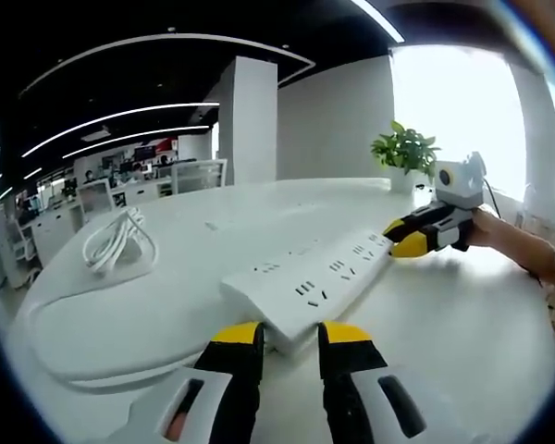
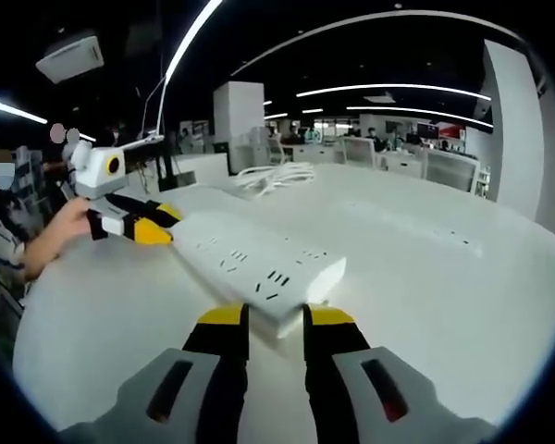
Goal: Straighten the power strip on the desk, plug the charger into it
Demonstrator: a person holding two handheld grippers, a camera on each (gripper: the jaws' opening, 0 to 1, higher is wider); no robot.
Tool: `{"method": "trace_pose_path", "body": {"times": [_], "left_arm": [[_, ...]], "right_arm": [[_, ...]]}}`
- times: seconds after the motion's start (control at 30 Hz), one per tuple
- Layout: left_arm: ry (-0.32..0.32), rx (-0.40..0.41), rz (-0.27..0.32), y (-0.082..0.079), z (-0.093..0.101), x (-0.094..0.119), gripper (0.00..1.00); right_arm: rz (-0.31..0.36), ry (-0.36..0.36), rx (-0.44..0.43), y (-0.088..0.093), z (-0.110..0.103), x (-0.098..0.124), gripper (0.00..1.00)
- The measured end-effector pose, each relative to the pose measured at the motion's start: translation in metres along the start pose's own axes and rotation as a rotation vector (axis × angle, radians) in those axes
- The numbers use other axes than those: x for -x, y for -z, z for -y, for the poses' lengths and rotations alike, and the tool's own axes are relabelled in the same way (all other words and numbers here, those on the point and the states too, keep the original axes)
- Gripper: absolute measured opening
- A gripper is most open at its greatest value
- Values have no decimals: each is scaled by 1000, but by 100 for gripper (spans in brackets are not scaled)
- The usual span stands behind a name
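Note:
A long white power strip lies flat on the white desk, running from my left gripper toward the right. My left gripper sits at its near end, yellow-tipped jaws closed in on the strip's corner. At the far end, the right gripper pinches the strip, held by a person's hand. In the right gripper view the strip runs away to the left. My right gripper holds its near corner, and the left gripper is on the far end.
A coiled white cable lies on the desk at the left, also in the right gripper view. The strip's white cord loops near the desk edge. A potted plant stands at the back. Office desks and chairs lie beyond.

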State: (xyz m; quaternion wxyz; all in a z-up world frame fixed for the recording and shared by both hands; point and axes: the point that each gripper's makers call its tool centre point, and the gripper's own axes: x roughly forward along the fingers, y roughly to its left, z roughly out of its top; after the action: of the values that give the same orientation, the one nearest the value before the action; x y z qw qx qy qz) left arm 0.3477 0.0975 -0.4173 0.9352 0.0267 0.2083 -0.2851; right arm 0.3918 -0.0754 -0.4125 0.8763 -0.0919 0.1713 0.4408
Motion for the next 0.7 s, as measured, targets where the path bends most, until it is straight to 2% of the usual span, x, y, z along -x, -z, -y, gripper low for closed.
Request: {"method": "trace_pose_path", "body": {"times": [0.7], "left_arm": [[11, 15, 7, 4, 5, 8, 23]], "right_arm": [[2, -2, -21, 4, -11, 8, 22]]}}
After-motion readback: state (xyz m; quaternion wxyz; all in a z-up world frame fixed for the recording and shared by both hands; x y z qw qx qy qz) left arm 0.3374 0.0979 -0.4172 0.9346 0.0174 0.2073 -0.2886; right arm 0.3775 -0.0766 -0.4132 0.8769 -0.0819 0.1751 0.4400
